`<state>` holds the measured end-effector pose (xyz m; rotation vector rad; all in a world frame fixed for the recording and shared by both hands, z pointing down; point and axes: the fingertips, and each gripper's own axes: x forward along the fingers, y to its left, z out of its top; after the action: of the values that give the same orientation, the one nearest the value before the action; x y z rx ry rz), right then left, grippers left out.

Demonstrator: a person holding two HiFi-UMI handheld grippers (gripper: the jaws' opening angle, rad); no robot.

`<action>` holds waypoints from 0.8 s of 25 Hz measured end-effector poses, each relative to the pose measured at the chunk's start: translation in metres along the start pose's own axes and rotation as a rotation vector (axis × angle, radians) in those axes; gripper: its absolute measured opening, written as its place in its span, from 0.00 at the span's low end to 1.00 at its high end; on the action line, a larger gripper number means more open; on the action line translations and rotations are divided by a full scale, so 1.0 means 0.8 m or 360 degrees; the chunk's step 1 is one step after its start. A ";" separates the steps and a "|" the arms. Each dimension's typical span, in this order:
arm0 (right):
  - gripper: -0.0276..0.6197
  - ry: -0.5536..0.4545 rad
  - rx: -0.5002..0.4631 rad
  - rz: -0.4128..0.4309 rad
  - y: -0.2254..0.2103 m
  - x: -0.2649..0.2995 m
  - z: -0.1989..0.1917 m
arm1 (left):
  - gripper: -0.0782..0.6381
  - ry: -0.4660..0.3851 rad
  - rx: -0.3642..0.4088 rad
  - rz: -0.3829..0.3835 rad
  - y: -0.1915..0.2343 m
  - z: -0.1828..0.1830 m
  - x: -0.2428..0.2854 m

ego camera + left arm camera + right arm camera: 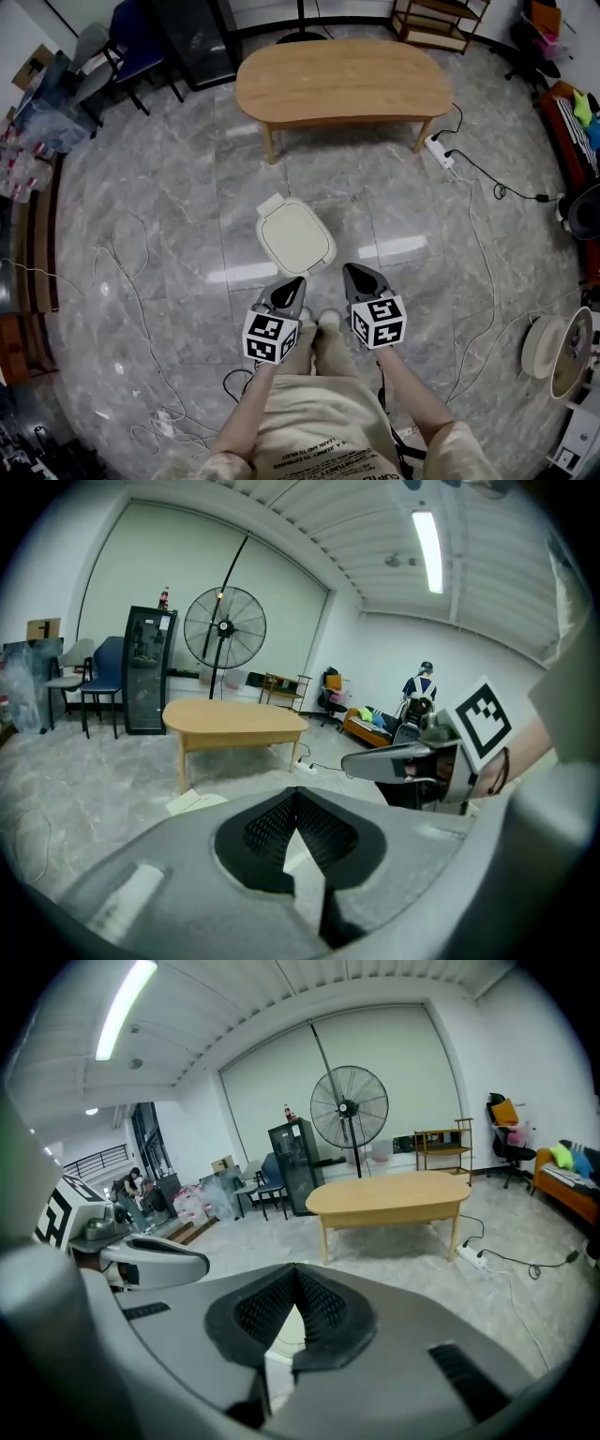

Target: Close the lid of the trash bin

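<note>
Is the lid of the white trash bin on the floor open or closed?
Closed. In the head view the lid lies flat on top of the trash bin and covers it fully; no opening shows.

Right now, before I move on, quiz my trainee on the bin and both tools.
1. True or false: the lid of the trash bin lies shut.
2. Pick one: the left tool and the right tool are A) both open, B) both shut and empty, C) both clamped on the lid.
3. Fill in: on the floor beyond the bin stands a wooden ____.
Key: 1 true; 2 B; 3 table.
</note>
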<state>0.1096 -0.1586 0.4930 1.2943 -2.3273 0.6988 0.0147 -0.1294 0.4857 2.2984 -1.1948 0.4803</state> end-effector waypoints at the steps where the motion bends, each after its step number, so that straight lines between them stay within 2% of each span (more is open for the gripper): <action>1: 0.05 -0.0015 -0.0019 0.0016 0.003 -0.004 0.009 | 0.14 -0.0020 0.0010 -0.0002 -0.001 0.008 -0.007; 5: 0.05 -0.0097 -0.0124 0.0088 0.016 -0.022 0.049 | 0.14 -0.0121 0.0085 0.0007 0.002 0.048 -0.031; 13: 0.05 -0.0375 -0.0200 0.0149 0.041 -0.072 0.131 | 0.14 -0.0351 0.0178 0.0072 0.011 0.127 -0.080; 20: 0.05 -0.0575 -0.0222 0.0208 0.065 -0.101 0.187 | 0.14 -0.0477 0.0248 0.0116 0.024 0.167 -0.118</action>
<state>0.0915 -0.1693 0.3168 1.3020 -2.7129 0.3522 -0.0427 -0.1548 0.3333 2.5333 -1.4312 0.2673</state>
